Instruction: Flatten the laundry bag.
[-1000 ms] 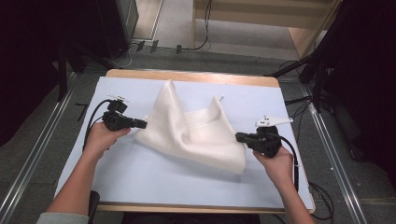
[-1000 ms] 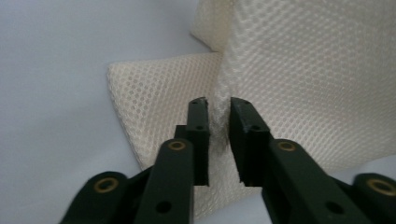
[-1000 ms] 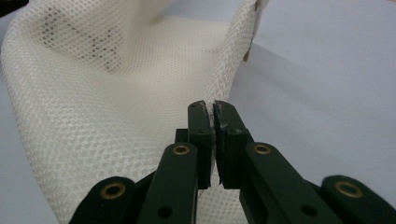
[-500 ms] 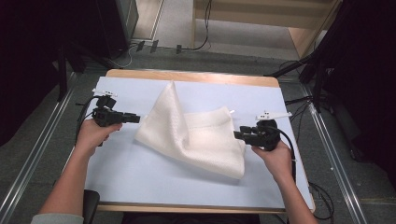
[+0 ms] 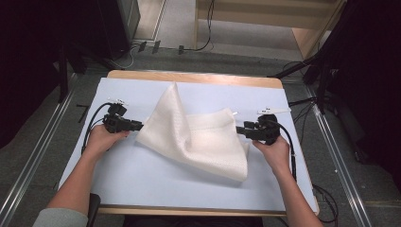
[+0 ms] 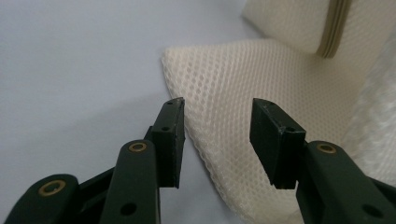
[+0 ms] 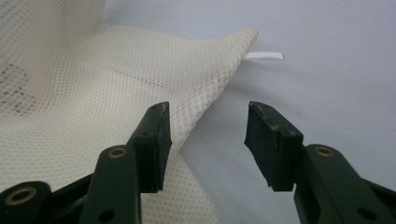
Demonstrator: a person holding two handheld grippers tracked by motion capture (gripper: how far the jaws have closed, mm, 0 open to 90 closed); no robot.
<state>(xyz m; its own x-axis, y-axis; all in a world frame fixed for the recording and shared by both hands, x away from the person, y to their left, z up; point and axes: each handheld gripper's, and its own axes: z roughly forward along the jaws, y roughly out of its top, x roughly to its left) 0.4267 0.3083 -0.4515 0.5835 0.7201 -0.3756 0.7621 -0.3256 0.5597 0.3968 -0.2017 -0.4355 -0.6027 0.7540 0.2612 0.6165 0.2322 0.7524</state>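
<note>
A cream mesh cloth [image 5: 196,132] lies crumpled in the middle of the pale blue mat [image 5: 142,184]. My left gripper [image 5: 138,126] is at the cloth's left edge, jaws open. In the left gripper view a corner of the mesh cloth [image 6: 233,88] lies between and beyond the open jaws of the left gripper [image 6: 217,137]. My right gripper [image 5: 239,129] is at the cloth's right edge. In the right gripper view the right gripper [image 7: 208,140] stands open, a fold of the cloth [image 7: 116,88] beside its left jaw. A small white tag [image 7: 264,55] sticks out past the cloth's corner.
The mat covers a wooden table [image 5: 194,78]. Cables [image 5: 198,47] run over the grey floor behind it. Dark equipment stands at the far left, and a wooden shelf unit [image 5: 302,28] at the far right.
Both grippers have let go of the cloth and drawn outwards, then moved back in to its edges. The cloth has settled flatter on the mat.
</note>
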